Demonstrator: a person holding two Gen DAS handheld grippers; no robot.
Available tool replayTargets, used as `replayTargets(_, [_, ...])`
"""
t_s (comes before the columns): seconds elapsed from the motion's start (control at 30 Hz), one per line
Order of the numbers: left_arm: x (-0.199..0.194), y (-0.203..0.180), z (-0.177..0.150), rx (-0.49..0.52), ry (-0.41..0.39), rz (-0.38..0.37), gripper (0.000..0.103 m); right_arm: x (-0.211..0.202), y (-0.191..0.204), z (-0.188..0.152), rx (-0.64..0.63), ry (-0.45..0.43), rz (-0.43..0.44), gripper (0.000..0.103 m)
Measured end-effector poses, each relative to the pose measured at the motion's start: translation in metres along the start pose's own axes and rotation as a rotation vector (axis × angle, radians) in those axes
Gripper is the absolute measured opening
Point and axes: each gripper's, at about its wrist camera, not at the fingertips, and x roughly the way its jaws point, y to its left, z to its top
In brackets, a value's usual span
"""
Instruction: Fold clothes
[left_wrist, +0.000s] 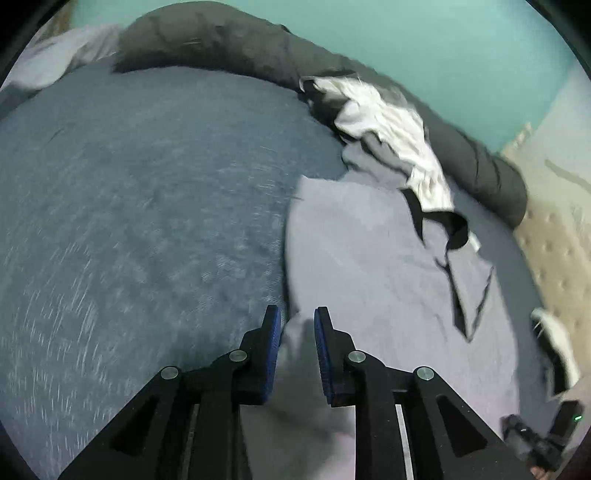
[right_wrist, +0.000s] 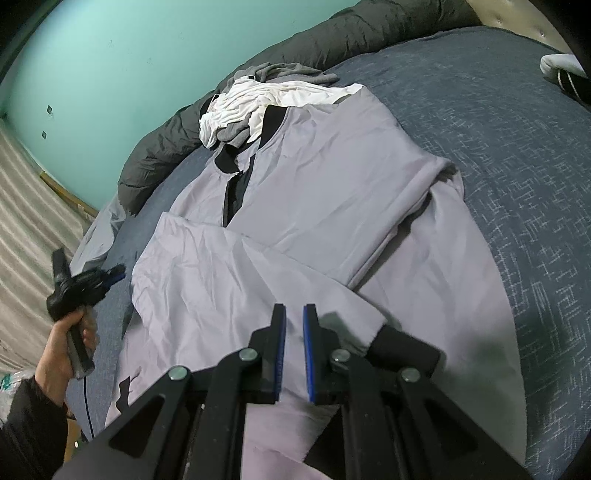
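A light grey jacket (right_wrist: 332, 192) with black collar trim lies spread on the blue bed cover (right_wrist: 517, 166). One sleeve is folded across it, ending in a black cuff (right_wrist: 402, 347). My right gripper (right_wrist: 294, 314) sits low on that sleeve just left of the cuff, its jaws almost together with grey cloth in the thin slit. My left gripper (left_wrist: 297, 325) hovers over the jacket's (left_wrist: 369, 258) edge, pads a little apart and pressing on nothing. From the right wrist view the left gripper (right_wrist: 118, 275) is off the jacket's left side, held by a hand (right_wrist: 62, 343).
A heap of white and grey clothes (right_wrist: 258, 99) lies past the jacket's collar. A rolled dark grey duvet (right_wrist: 332, 33) lines the bed's far edge under a teal wall. A black-and-white item (right_wrist: 565, 74) sits far right. A beige padded headboard (left_wrist: 554, 240) borders the bed.
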Motion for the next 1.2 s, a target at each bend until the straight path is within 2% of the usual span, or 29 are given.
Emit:
replayTargets(0.13, [0.036, -0.015, -0.003, 0.066, 0.083, 0.049, 0.020, 0.001, -0.003, 0.001, 0.007, 0.004, 0.002, 0.007])
replayTargets(0.23, [0.052, -0.011, -0.008, 0.038, 0.100, 0.057, 0.020, 0.001, -0.004, 0.001, 0.008, 0.009, 0.006, 0.007])
replayTargets(0.33, [0.051, -0.009, -0.011, 0.034, 0.090, 0.054, 0.020, -0.003, -0.009, 0.004, 0.018, 0.000, 0.005, 0.008])
replayTargets(0.47, [0.029, -0.010, -0.015, 0.052, 0.070, 0.057, 0.021, -0.021, -0.024, 0.017, 0.047, -0.039, -0.027, 0.022])
replayTargets(0.53, [0.014, -0.010, -0.019, 0.066, 0.066, 0.059, 0.021, -0.031, -0.030, 0.024, 0.045, -0.043, -0.027, 0.044])
replayTargets(0.57, [0.007, -0.011, -0.022, 0.072, 0.063, 0.061, 0.021, -0.036, -0.032, 0.027, 0.034, -0.044, -0.033, 0.045])
replayTargets(0.67, [-0.008, -0.014, -0.030, 0.092, 0.072, 0.064, 0.022, -0.044, -0.036, 0.032, -0.007, -0.022, -0.072, 0.045])
replayTargets(0.73, [-0.020, -0.016, -0.036, 0.106, 0.078, 0.070, 0.022, -0.042, -0.033, 0.032, -0.037, 0.022, -0.042, 0.045])
replayTargets(1.03, [-0.070, -0.019, -0.058, 0.150, 0.083, 0.048, 0.024, 0.000, -0.005, 0.012, -0.301, 0.223, -0.146, 0.045])
replayTargets(1.13, [-0.081, -0.020, -0.062, 0.157, 0.081, 0.044, 0.025, 0.008, -0.009, 0.011, -0.300, 0.262, -0.133, 0.044])
replayTargets(1.17, [-0.083, -0.019, -0.064, 0.156, 0.081, 0.041, 0.025, 0.008, -0.012, 0.011, -0.291, 0.272, -0.121, 0.042])
replayTargets(1.2, [-0.086, -0.019, -0.066, 0.155, 0.082, 0.039, 0.026, 0.008, -0.014, 0.011, -0.290, 0.283, -0.119, 0.029])
